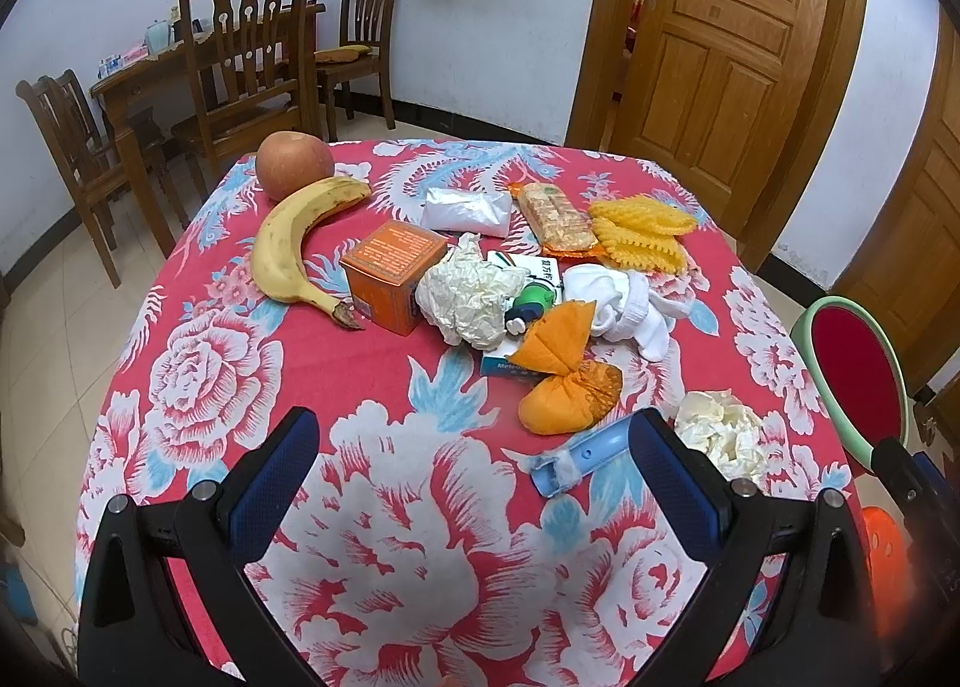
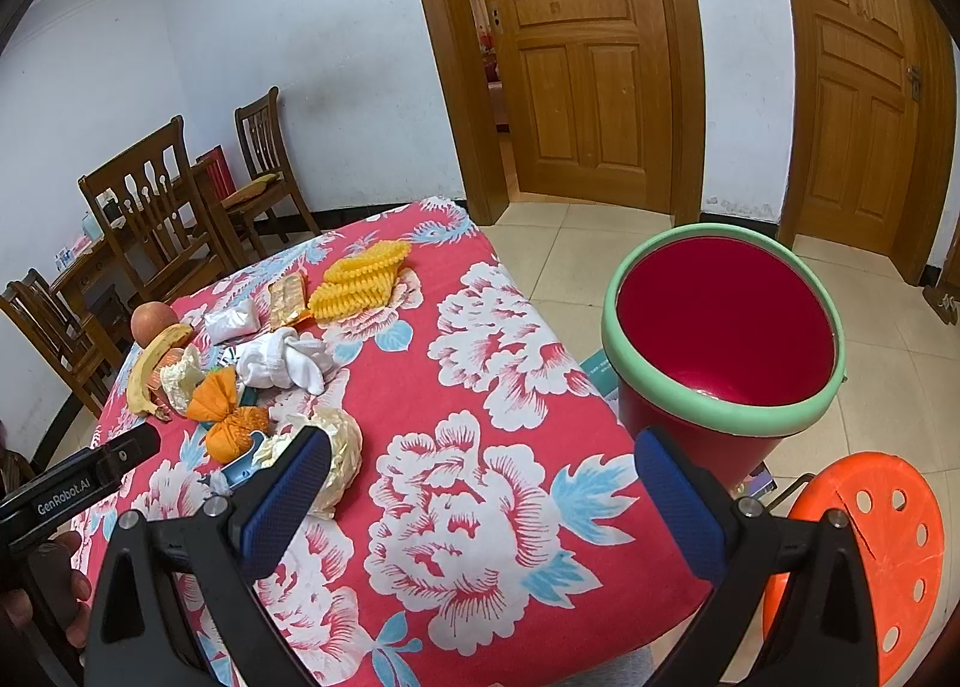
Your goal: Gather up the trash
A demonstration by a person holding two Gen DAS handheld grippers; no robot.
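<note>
Trash lies on a floral red tablecloth (image 1: 384,537): a crumpled cream paper (image 1: 468,297), a second crumpled paper (image 1: 723,432) (image 2: 336,447), an orange wrapper (image 1: 570,381) (image 2: 231,417), a blue plastic piece (image 1: 579,459), a yellow ruffled wrapper (image 1: 642,231) (image 2: 360,279). A red bin with a green rim (image 2: 720,327) (image 1: 852,363) stands on the floor to the table's right. My left gripper (image 1: 474,483) is open above the near table, empty. My right gripper (image 2: 480,501) is open over the table's right corner, its left finger beside the second paper.
A banana (image 1: 288,243), an apple (image 1: 294,162), an orange box (image 1: 393,273), white socks (image 1: 624,303), a cracker pack (image 1: 555,216) and a white bag (image 1: 465,210) also lie on the table. An orange stool (image 2: 870,555) stands near the bin. Wooden chairs (image 1: 240,57) and doors (image 2: 588,51) lie beyond.
</note>
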